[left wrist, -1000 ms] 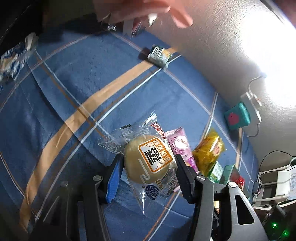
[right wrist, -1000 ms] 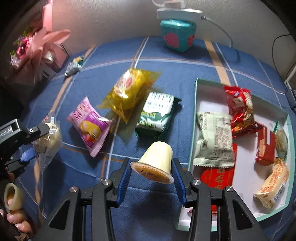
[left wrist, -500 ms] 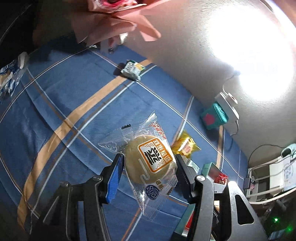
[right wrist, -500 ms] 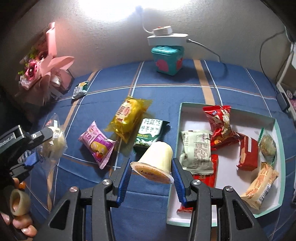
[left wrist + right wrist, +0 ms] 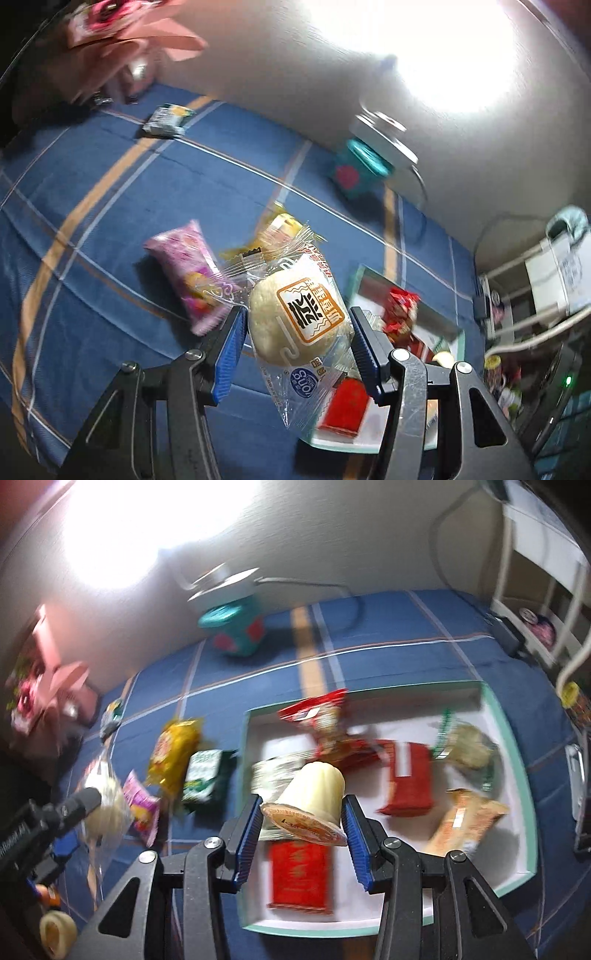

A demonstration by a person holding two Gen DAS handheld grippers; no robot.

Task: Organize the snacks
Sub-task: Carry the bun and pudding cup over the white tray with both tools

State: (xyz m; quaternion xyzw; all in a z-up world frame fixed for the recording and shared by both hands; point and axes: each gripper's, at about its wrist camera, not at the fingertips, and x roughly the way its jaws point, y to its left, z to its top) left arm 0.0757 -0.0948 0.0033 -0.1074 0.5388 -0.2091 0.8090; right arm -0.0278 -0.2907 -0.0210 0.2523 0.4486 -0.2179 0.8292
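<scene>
The left gripper (image 5: 297, 332) is clamped on a wrapped bun (image 5: 295, 321), held in the air just left of the teal-rimmed tray (image 5: 509, 746) on the blue plaid tabletop (image 5: 147, 206). The right gripper (image 5: 303, 819) is clamped on a pudding cup (image 5: 314, 794), lying sideways above the tray's left part. A pink packet (image 5: 140, 805), yellow packet (image 5: 173, 749) and green packet (image 5: 205, 775) lie left of the tray.

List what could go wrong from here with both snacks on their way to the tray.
1. The jelly cup lies tilted in the right gripper, pinched near its lid; it may slip out.
2. The tray is already crowded, so a drop could land on the packets.
3. The left gripper holds the wrapped bun beside it; the two could collide.
</scene>
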